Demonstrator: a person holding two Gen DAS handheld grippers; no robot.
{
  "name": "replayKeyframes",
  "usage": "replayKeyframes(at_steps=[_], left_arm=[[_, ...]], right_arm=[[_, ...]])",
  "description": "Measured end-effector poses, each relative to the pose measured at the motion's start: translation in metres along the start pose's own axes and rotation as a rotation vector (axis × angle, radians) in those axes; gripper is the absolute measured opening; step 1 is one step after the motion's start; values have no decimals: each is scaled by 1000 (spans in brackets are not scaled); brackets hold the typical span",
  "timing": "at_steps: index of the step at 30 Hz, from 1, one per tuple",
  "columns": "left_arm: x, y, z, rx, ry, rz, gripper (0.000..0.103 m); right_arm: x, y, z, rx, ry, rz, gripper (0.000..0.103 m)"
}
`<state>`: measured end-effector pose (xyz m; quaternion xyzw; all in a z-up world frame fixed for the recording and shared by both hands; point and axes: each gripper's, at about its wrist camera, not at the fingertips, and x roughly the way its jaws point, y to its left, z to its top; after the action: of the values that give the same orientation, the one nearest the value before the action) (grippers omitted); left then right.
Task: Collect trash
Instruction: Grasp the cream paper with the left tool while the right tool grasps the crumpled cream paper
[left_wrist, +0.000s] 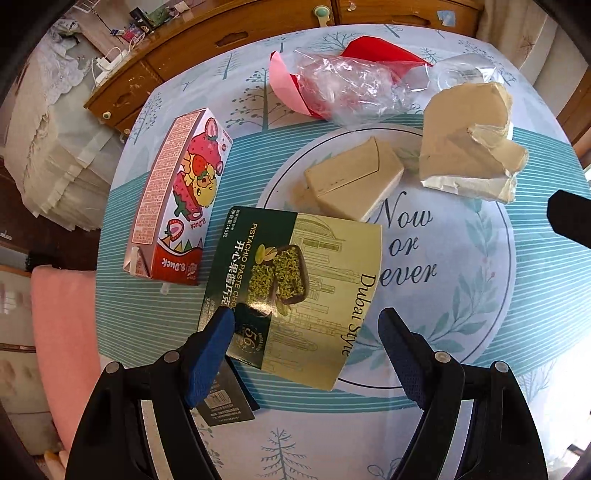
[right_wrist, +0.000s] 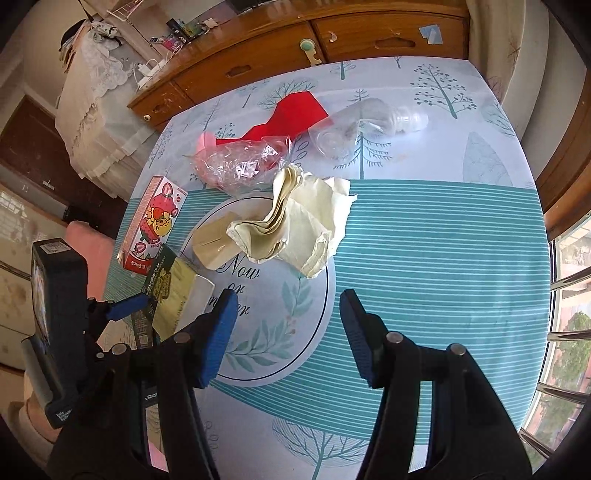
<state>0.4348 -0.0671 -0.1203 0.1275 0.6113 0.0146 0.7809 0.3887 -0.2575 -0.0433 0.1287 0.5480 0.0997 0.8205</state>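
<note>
Six pieces of trash lie on the surface, none collected yet. I count one green and gold chocolate box, one strawberry carton, one small beige box, one crumpled beige paper, one clear plastic bag over one red paper, and, I think, one clear bottle at 12 o'clock.

The step in hand looks like the reach for the first piece. The left claw hangs over the chocolate box at 6 o'clock of its view with its fingers apart. One pad is at the box's near left edge and the other stands clear of its right side; I see no squeeze. The right claw is also apart and empty, above bare cloth, with the crumpled paper at its 12 o'clock.

Next, I judge, the left claw must go lower, bring the box edge between the pads and close. The box is flat and thin, so it may slip.
</note>
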Motion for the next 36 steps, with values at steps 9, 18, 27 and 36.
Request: replayKeyframes(at_steps=[9,18,27,36], left_arm=[[-11,23,8,-105,-51,26,46],[-63,63,8,-243,-140,-60,9],[-74,86,-8,-336,-125,-171,1],[-87,90,-27,-341,-149,-200,1]], right_arm=[[-1,5,18,20,-26,18,71],[39,-12,44,156,20,20,72],[71,-9,61,202,13,90,77],[57,-7,58,206,-31,118,27]])
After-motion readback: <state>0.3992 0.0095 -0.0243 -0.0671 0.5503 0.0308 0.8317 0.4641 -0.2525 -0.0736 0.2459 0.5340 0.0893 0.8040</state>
